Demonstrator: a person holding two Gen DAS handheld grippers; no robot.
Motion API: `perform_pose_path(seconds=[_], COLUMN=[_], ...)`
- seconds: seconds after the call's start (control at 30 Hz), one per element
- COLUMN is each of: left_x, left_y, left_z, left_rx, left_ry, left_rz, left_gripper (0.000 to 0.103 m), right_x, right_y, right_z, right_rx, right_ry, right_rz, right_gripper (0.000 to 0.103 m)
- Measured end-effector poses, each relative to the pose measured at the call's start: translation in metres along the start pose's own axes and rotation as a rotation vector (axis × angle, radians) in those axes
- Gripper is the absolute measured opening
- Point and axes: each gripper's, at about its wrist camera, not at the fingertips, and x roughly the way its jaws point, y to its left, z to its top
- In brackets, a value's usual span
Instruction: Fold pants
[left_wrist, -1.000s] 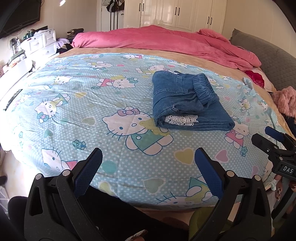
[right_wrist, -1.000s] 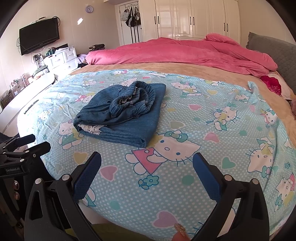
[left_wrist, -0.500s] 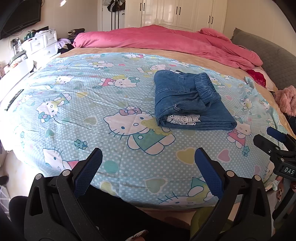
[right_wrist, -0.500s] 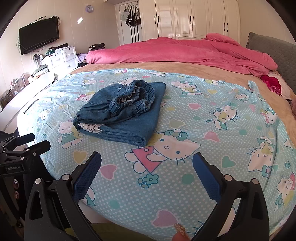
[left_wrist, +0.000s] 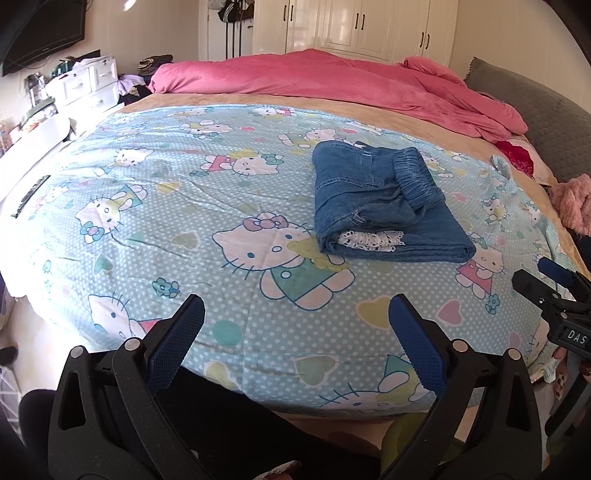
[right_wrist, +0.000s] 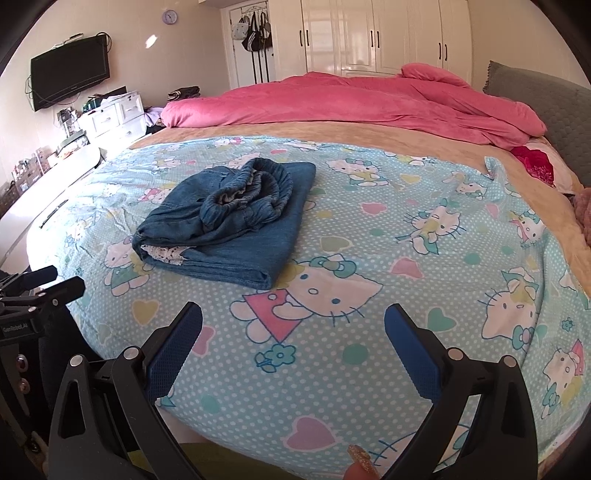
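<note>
A: Where are the pants (left_wrist: 384, 206)?

B: Folded into a thick blue denim bundle on the bed (left_wrist: 236, 325), lying on a pale blue cartoon-cat sheet (left_wrist: 184, 206). They sit well ahead of both grippers, touching neither.

A: And relative to the fingers?

B: From the left gripper (left_wrist: 295, 332), the bundle is ahead and a little right of the gap. From the right gripper (right_wrist: 293, 338), it is ahead and to the left.

A: Which way does the bundle run?

B: Its long axis runs away from the near bed edge toward the pink duvet (left_wrist: 332, 77). White lace peeks out at the near end; the gathered waistband lies on top.

A: The fingers?

B: Both pairs are spread wide, holding nothing.
</note>
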Motion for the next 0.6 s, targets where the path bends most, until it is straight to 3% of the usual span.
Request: perform_pose_path(seconds=[0.3,0.47,0.6], left_x=[0.004,0.044,0.104], left_y=[0.032,0.085,0.149], left_z=[0.016,0.049,0.088], left_rx=[-0.031,-0.083,-0.109], left_ry=[-0.021,0.048,0.134], left_rz=[0.125,0.194,0.338], left_gripper=[0.094,0.094,0.094], right_x=[-0.004,0.005,0.032], right_y=[-0.058,-0.143,-0.227], right_z=[-0.001,0.012,0.031], right_rx=[0.080,0.199,0.275], right_ry=[-0.007,0.005,0.080], right_rz=[-0.139,-0.286,-0.437], right_gripper=[0.099,0.099,0.099])
